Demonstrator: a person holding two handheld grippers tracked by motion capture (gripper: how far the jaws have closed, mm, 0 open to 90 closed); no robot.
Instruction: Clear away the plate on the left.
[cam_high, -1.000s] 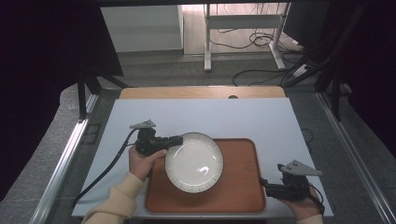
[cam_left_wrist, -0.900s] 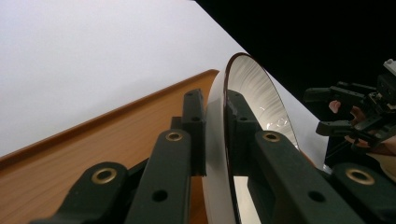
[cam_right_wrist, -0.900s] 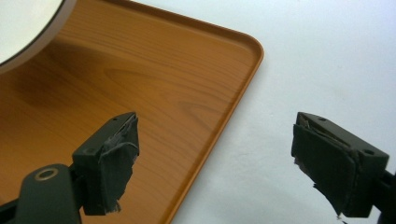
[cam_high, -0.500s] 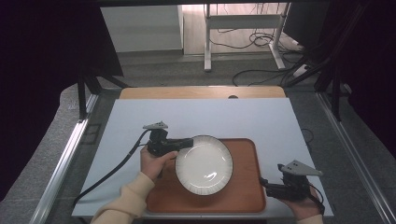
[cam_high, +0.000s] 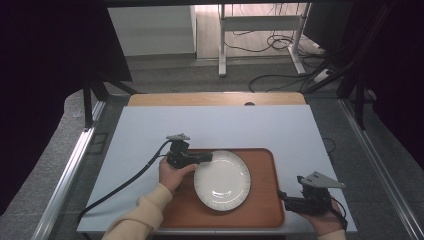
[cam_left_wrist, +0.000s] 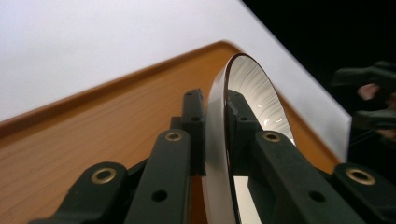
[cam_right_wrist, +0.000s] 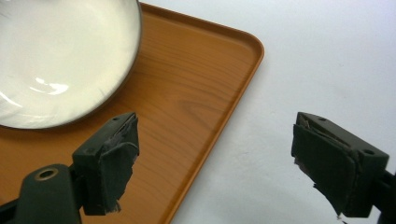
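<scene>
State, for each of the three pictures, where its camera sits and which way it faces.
High view: above the near edge, looking forward and down on the brown wooden tray; both forearms show.
Left gripper view: on the left tool, looking along jaws shut on the round white ribbed plate.
Right gripper view: on the right tool, jaws wide apart over the tray's corner.
All three share plate and tray.

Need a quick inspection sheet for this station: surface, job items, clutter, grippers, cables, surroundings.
Surface: white table top, wooden strip along its far edge.
Job's things: round white ribbed plate over the brown wooden tray; tray near the front edge.
Clutter: nothing seen.
Grippers: left gripper shut on the plate's rim; right gripper open, empty, at the tray's right edge.
Cables: black cable trails from the left gripper across the table; more on the floor behind.
Surroundings: grey floor, metal table legs, dark sides.
</scene>
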